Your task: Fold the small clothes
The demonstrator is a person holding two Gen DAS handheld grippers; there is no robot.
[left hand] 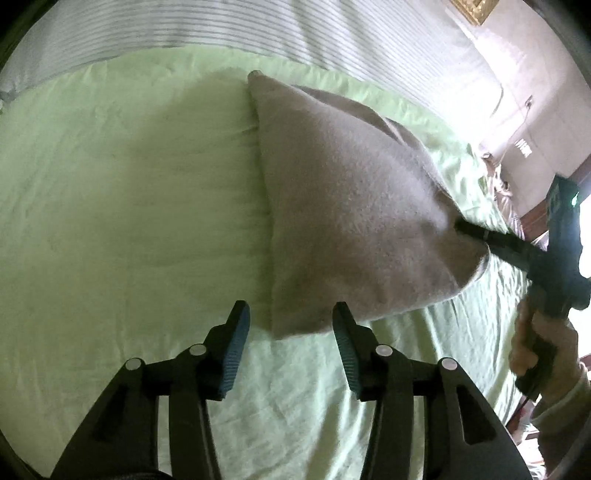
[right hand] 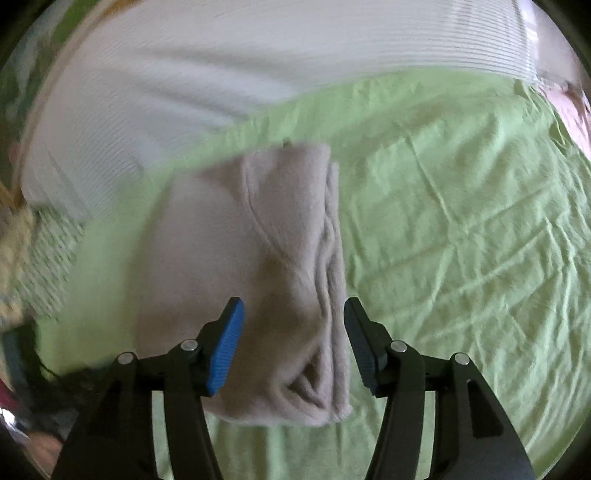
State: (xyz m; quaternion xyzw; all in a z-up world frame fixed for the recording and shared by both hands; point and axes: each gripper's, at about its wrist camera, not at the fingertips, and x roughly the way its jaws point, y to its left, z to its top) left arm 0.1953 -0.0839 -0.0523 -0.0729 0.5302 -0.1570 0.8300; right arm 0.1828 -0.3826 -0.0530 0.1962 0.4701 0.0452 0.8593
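Note:
A folded grey fleece garment (left hand: 354, 206) lies on the light green bed sheet (left hand: 129, 203). My left gripper (left hand: 291, 325) is open, its fingertips at the garment's near corner, not gripping it. In the right wrist view the same garment (right hand: 258, 280) lies in a long folded stack with layered edges on its right side. My right gripper (right hand: 293, 325) is open, its jaws astride the garment's near end. In the left wrist view the right gripper's fingers (left hand: 480, 234) reach the garment's right edge, held by a hand.
A white striped cover (left hand: 258, 26) lies across the far side of the bed and shows in the right wrist view (right hand: 184, 81). A patterned cloth (right hand: 40, 254) sits at the left. Wall and wooden furniture (left hand: 535, 218) stand beyond the bed's right edge.

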